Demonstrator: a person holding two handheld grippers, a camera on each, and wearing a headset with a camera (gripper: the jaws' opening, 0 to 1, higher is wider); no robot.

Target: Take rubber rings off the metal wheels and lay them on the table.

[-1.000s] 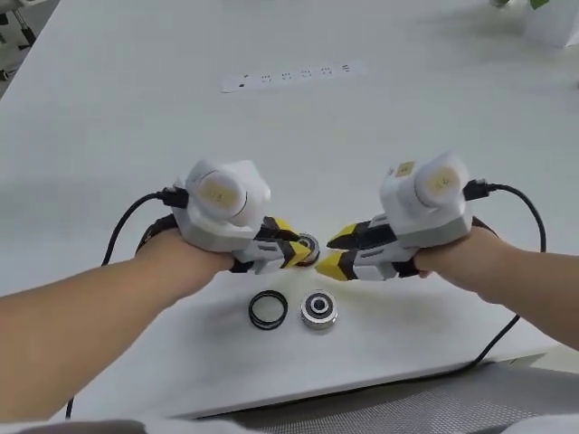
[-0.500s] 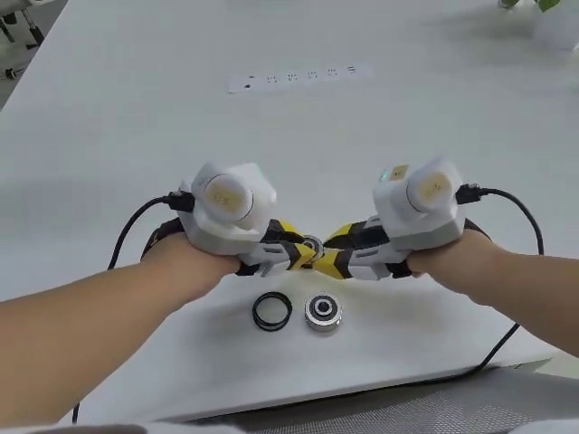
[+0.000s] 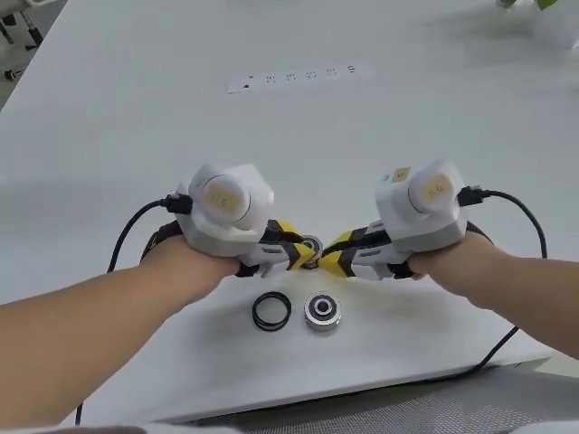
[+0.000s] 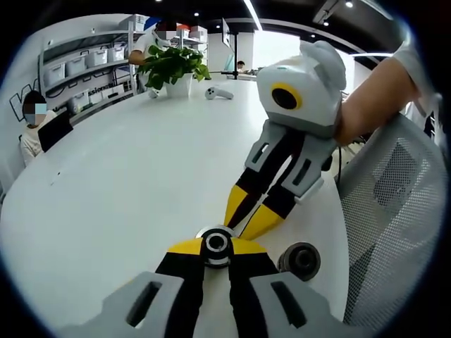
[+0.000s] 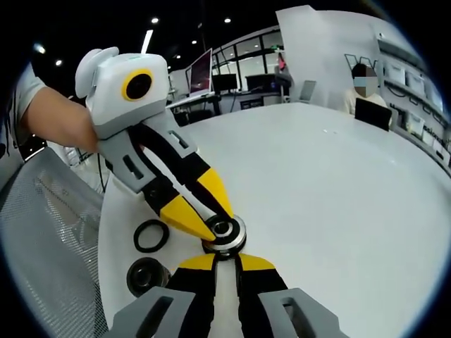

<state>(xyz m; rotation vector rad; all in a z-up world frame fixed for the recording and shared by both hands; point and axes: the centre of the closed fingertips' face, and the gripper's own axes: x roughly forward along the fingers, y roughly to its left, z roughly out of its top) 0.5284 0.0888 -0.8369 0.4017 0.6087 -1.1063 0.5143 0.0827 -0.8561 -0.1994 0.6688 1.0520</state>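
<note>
My left gripper (image 3: 300,254) is shut on a small metal wheel (image 3: 311,245) and holds it above the table; its own view shows the wheel (image 4: 215,243) pinched between the yellow tips. My right gripper (image 3: 329,260) meets it from the right, jaws shut on the black rubber ring at the wheel's rim (image 5: 225,232). In the right gripper view the left gripper (image 5: 206,224) comes in from the upper left. On the table below lie a loose black rubber ring (image 3: 271,311) and a second metal wheel (image 3: 322,309), side by side.
A white power strip (image 3: 298,78) lies far back on the white table (image 3: 407,127). The table's front edge runs just below the loose parts. Cables trail from both grippers. A mesh chair (image 4: 394,232) stands at the table's edge; a potted plant (image 4: 173,67) is far off.
My right gripper has moved left and closed the gap to the wheel held by the left gripper; its tips now touch the wheel's rim. The ring and wheel on the table have not moved.
</note>
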